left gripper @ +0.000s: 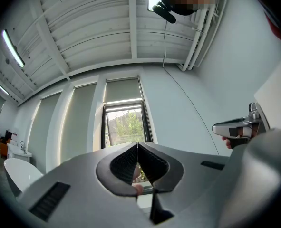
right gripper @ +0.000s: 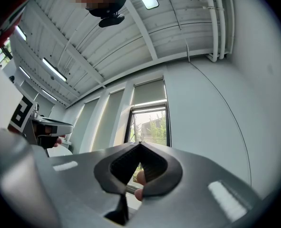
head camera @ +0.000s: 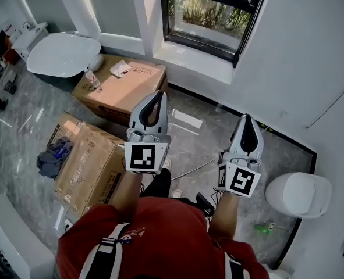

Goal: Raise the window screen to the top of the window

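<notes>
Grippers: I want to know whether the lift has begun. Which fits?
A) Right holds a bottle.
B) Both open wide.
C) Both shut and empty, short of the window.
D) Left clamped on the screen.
C: the left gripper and right gripper each have their jaws together with nothing between them, and both are in the air short of the window.

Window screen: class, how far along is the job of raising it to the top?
Done, it seems: a grey panel covers only the top of the window, with greenery showing below. In hand: nothing; the left tool and right tool are both shut, empty and short of the window. Left: possibly nothing, though whether the panel sits fully up cannot be told.
</notes>
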A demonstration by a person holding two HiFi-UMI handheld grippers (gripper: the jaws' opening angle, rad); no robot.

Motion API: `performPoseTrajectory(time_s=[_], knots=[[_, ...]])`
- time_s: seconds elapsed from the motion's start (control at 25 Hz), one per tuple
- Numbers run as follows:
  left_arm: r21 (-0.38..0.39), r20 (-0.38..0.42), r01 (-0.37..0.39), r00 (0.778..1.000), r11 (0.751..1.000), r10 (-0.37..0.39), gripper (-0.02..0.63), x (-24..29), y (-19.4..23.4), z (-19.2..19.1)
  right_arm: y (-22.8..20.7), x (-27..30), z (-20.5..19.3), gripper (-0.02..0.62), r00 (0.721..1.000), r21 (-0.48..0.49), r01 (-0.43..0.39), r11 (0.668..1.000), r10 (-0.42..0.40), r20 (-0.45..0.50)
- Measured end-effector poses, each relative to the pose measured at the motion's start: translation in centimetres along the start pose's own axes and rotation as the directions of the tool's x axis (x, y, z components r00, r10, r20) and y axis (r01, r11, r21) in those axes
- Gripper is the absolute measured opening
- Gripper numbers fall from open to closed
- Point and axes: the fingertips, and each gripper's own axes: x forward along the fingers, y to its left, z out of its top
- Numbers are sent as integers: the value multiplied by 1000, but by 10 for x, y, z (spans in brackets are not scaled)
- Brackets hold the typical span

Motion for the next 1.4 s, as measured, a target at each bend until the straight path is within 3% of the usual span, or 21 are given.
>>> performPoseTrajectory(time_s=[0.6,1.4], knots=[[-53,-5,23,1000,998,-23,6,101,50,-41,4,109,-35,9,999,-76,24,997,-26,-26],[-87,-9,36,999,996,-37,6,183,168,-79,93,247,-69,9,999,-122,-32,992,27,-42]])
